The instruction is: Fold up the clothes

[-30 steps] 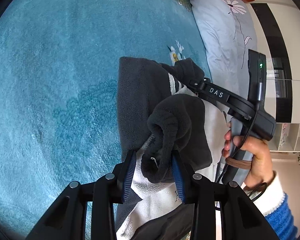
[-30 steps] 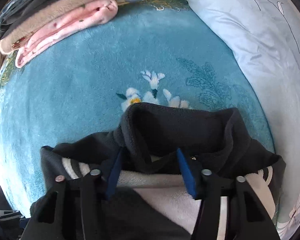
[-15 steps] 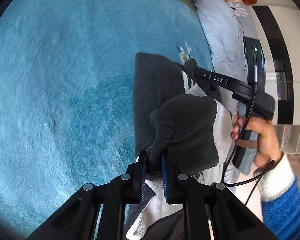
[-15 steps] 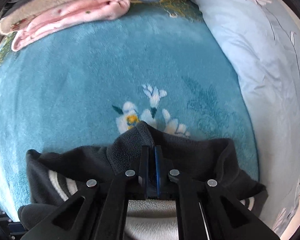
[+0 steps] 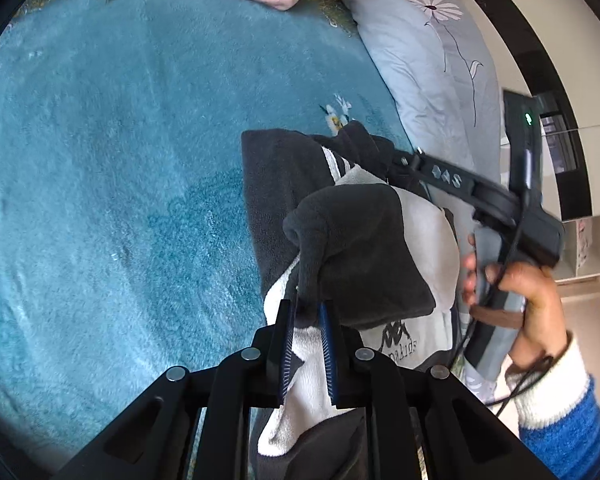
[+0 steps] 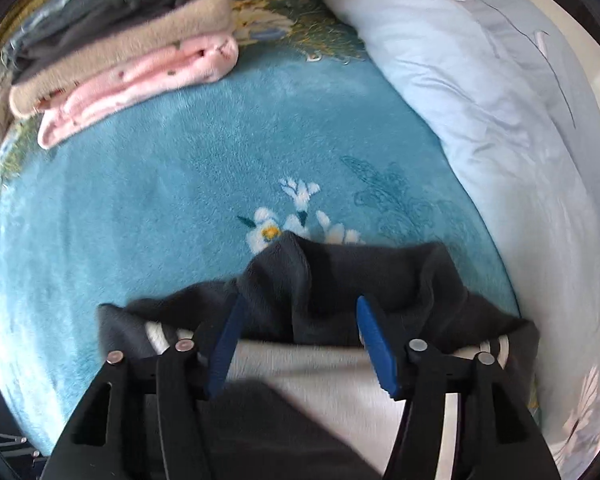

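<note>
A dark grey and white fleece jacket (image 5: 352, 248) lies partly folded on a teal plush blanket (image 5: 112, 168) printed with white flowers, its collar toward the flower motif and its white chest panel, with a small dark logo, showing beneath a folded-over grey flap. The left gripper (image 5: 306, 332) sits at the near edge of that flap, its blue-padded jaws drawn close together and pinching a bunched fold of the grey fleece, which rises from the pads up into the flap; white fleece lies directly under and behind the jaws. The right gripper (image 6: 300, 338) is over the collar end of the jacket: its jaws have just been opening and now stand apart, with the raised grey collar (image 6: 296, 276) between them but not pressed by either pad, the left pad just beside the cloth and the right pad clear of it. In the left wrist view the right gripper's black body crosses the far side of the jacket, held by a hand (image 5: 516, 292) in a white cuff and blue sleeve. A stack of folded clothes (image 6: 120, 52), pink at the bottom, then beige, then grey, rests at the far edge of the blanket, well apart from the jacket. A pale blue duvet (image 6: 500, 100) with daisy prints lies along the right side.
</note>
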`<state>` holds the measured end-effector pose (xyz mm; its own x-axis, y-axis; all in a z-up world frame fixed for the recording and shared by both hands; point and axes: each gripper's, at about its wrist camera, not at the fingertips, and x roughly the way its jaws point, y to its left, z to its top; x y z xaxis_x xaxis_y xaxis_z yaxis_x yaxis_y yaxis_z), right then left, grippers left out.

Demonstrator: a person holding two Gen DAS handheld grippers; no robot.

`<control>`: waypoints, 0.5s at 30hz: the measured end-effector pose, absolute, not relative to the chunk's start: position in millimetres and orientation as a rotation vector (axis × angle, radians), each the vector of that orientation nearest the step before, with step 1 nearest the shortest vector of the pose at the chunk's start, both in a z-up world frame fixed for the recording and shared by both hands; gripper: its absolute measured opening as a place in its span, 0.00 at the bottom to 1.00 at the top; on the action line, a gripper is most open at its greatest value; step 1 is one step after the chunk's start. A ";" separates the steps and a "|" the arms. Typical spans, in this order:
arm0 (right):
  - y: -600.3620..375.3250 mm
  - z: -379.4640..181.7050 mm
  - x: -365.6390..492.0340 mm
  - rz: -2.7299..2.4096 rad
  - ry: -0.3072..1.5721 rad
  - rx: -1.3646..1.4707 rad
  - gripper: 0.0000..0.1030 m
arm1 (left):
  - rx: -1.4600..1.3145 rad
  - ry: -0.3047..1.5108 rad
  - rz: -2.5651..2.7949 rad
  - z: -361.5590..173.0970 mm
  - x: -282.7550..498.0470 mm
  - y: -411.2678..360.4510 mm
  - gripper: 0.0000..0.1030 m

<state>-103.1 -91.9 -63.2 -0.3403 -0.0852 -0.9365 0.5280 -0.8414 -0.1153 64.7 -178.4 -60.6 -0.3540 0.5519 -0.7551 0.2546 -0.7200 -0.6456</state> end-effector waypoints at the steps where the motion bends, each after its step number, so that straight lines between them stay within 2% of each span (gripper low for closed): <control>1: -86.0 -60.0 -95.8 -2.236 0.555 1.523 0.60 | -1.659 -1.053 2.190 -61.4 64.7 -175.0 0.16; 2: -80.0 -57.0 -88.1 -2.248 0.537 1.528 0.62 | -1.668 -1.038 2.194 -60.4 67.7 -174.1 0.16; 4: -66.2 -52.7 -68.2 -2.272 0.519 1.538 0.75 | -1.688 -1.006 2.200 -59.8 73.1 -170.7 0.16; 6: -43.8 -49.1 -48.2 -2.297 0.490 1.554 0.78 | -1.723 -0.960 2.200 -60.1 81.9 -166.2 0.16; 9: -4.3 -49.0 -22.8 -2.331 0.426 1.615 0.80 | -1.798 -0.877 2.183 -64.0 96.6 -158.2 0.17; 12: 38.7 -47.6 -4.7 -2.374 0.333 1.679 0.80 | -1.915 -0.803 2.152 -76.5 112.9 -150.3 0.23; 15: 84.1 -37.5 9.6 -2.453 0.259 1.701 0.81 | -2.046 -0.828 2.096 -92.1 119.8 -148.2 0.25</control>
<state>9.6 84.1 -37.5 -0.3483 -0.0207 -0.9372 0.2159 -0.9747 -0.0587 119.8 -148.2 -92.1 -0.0939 0.4321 -0.8969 0.2972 -0.8477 -0.4394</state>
